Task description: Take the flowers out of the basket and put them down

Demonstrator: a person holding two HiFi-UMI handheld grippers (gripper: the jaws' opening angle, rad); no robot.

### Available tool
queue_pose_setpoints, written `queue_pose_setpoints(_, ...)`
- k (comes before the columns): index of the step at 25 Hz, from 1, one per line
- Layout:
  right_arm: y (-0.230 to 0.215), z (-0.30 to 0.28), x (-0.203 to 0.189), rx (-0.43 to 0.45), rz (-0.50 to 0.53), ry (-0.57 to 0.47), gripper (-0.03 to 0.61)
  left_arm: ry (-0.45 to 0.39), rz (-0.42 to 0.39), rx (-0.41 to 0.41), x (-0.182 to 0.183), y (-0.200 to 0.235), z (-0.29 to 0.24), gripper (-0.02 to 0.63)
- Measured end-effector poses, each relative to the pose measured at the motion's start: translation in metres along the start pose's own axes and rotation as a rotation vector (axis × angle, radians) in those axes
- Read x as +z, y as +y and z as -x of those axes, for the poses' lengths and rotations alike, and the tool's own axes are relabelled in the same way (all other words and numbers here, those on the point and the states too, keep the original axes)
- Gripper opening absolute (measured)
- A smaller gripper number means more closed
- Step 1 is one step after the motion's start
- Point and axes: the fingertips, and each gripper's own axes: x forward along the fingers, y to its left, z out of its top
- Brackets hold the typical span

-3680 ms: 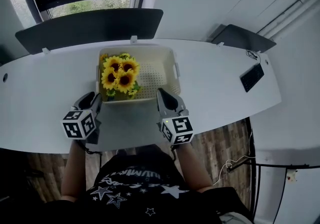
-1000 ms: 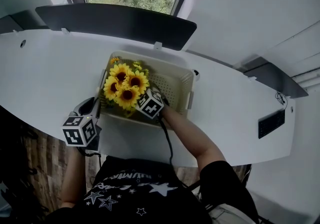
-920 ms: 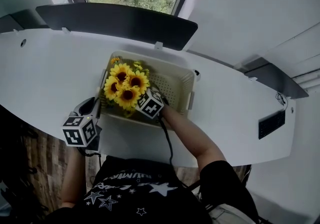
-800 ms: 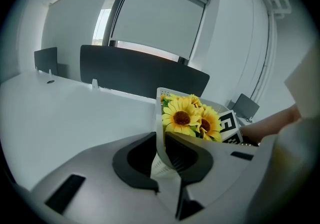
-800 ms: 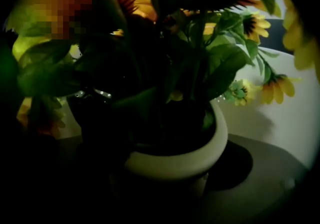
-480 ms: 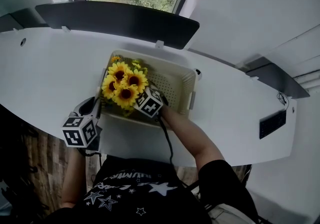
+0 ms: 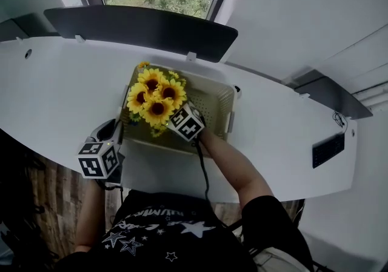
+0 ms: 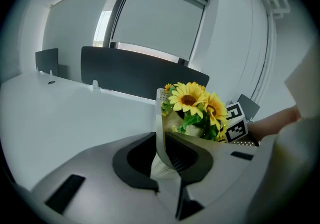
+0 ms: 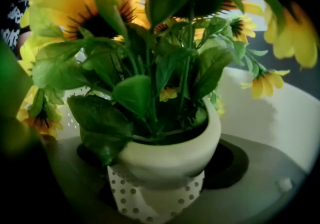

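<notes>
Right gripper (image 7: 176, 118) jaws pinch the sunflower pot (image 9: 167, 155), which stands upright between them with the blooms above. Left gripper (image 8: 161, 142) jaws clamp the basket (image 7: 214, 102) wall. The surface (image 7: 73, 83) lies beyond that wall.

The right gripper (image 9: 161, 190) clamps a cream pot (image 9: 172, 155), its grey jaws pressing in from either side on the pot's dotted lower part. The pot stands upright and fills the middle of the picture. Green leaves (image 9: 134, 94) and thin stems rise from it, with big yellow sunflowers (image 9: 70, 11) blurred along the top and a small one out at the right. Behind the leaves at left shows the perforated white wall of the basket (image 9: 70, 118).
</notes>
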Motion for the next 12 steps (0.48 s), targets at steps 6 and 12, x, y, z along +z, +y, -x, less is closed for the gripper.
queue_pose_setpoints(6,-0.008,0.024,0.025,-0.042,-0.021,-0.081,0.531,-0.001,0.003,-0.015,-0.001,-0.003,0.001,0.063)
queue_pose_setpoints(12,-0.008,0.049,0.05,-0.06,-0.056,-0.155,0.531,-0.019,0.013,-0.026,-0.003,-0.006,0.002,0.063)
